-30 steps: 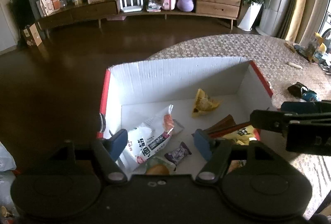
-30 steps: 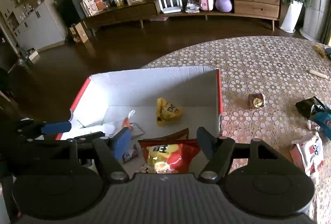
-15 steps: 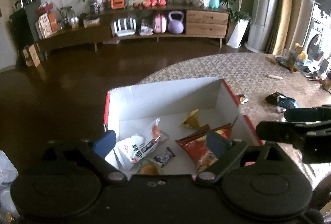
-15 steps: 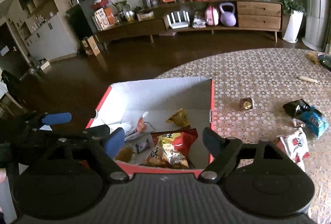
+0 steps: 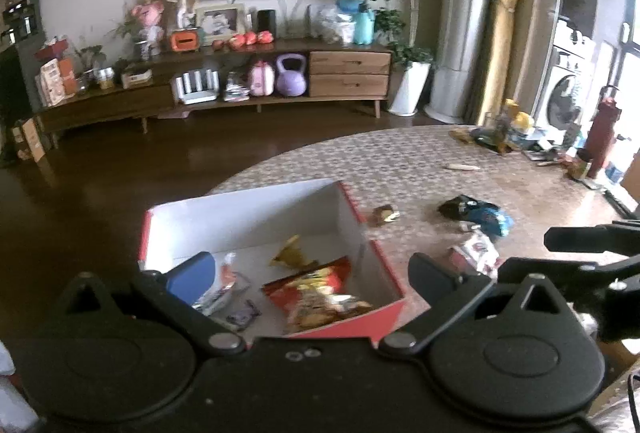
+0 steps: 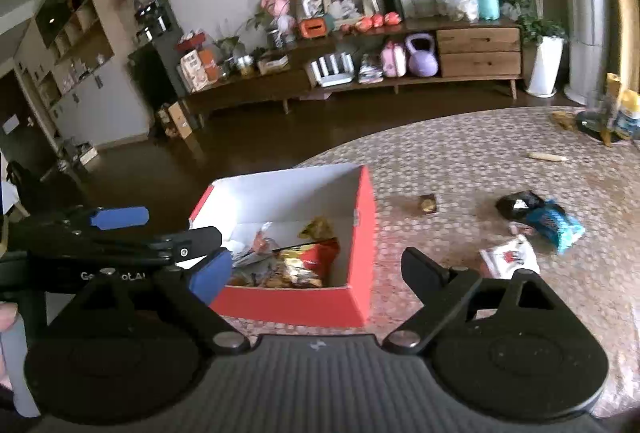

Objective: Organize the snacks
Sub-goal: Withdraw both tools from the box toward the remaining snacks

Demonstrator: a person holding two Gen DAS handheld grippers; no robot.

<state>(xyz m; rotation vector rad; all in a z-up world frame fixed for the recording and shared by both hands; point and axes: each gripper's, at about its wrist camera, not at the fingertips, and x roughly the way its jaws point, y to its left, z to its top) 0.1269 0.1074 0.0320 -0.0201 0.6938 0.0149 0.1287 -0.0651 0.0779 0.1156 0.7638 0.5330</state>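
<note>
A red cardboard box (image 5: 256, 217) with a white inside stands on the table near its left edge. In it lie a red chip bag (image 5: 316, 297), a yellow snack (image 5: 290, 255), a white packet (image 5: 224, 285) and a small dark wrapper. My left gripper (image 5: 310, 273) hovers above the box's near side, its jaws opening with nothing between them. My right gripper (image 6: 316, 267) hangs back over the box's near right corner (image 6: 360, 233), jaws also opening and empty. On the cloth to the right lie a blue and black packet (image 6: 540, 213), a white and red packet (image 6: 508, 257) and a small gold sweet (image 6: 427, 203).
The round table (image 6: 460, 161) wears a patterned cloth; its curved edge drops to dark floor just beyond the box. Bottles, a dark red flask (image 5: 600, 137) and clutter stand at the far right. A pale stick (image 6: 546, 156) lies mid-table.
Both grippers have pulled back and risen away from the box while their jaws widened. The red chip bag, earlier between the right fingers, now lies loose in the box.
</note>
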